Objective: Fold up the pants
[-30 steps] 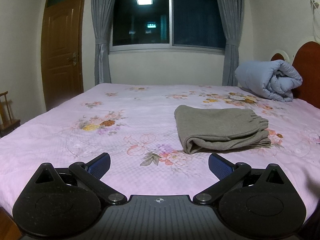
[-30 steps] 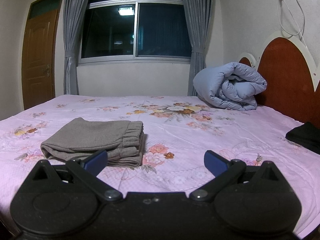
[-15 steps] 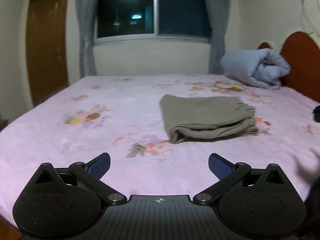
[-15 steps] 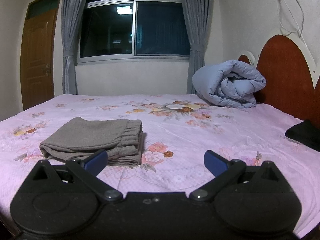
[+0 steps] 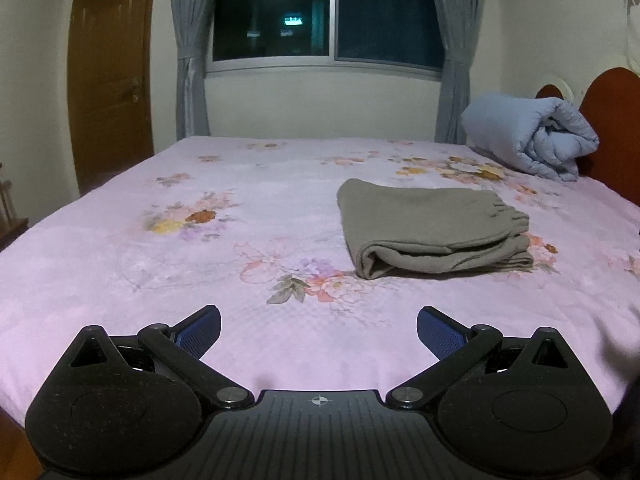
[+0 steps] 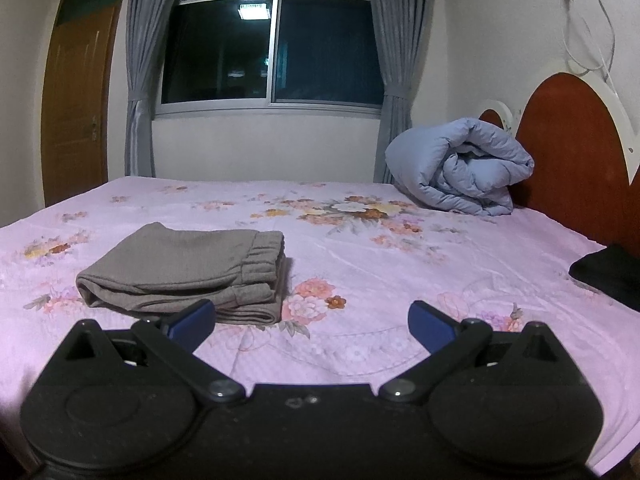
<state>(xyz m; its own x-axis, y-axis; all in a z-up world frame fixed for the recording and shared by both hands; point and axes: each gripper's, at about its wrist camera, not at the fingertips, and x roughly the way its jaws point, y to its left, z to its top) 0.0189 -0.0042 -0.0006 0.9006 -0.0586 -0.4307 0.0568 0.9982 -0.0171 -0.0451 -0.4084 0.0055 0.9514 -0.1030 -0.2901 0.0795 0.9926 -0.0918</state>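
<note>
The grey-brown pants (image 5: 428, 228) lie folded in a compact stack on the pink floral bed sheet (image 5: 240, 248), waistband to the right. In the right wrist view the pants (image 6: 180, 268) lie at the left, just beyond my left fingertip. My left gripper (image 5: 319, 330) is open and empty, held back from the pants over the near part of the bed. My right gripper (image 6: 312, 324) is open and empty, to the right of the pants.
A rolled blue duvet (image 6: 460, 168) lies by the red headboard (image 6: 576, 152). A black garment (image 6: 608, 276) lies at the bed's right edge. A window (image 5: 328, 12) with curtains and a wooden door (image 5: 112, 76) stand beyond the bed.
The left gripper's view has swung back to the left and tilted, so the pants sit further right. The right gripper has barely moved. Both stay open and the pants have not moved.
</note>
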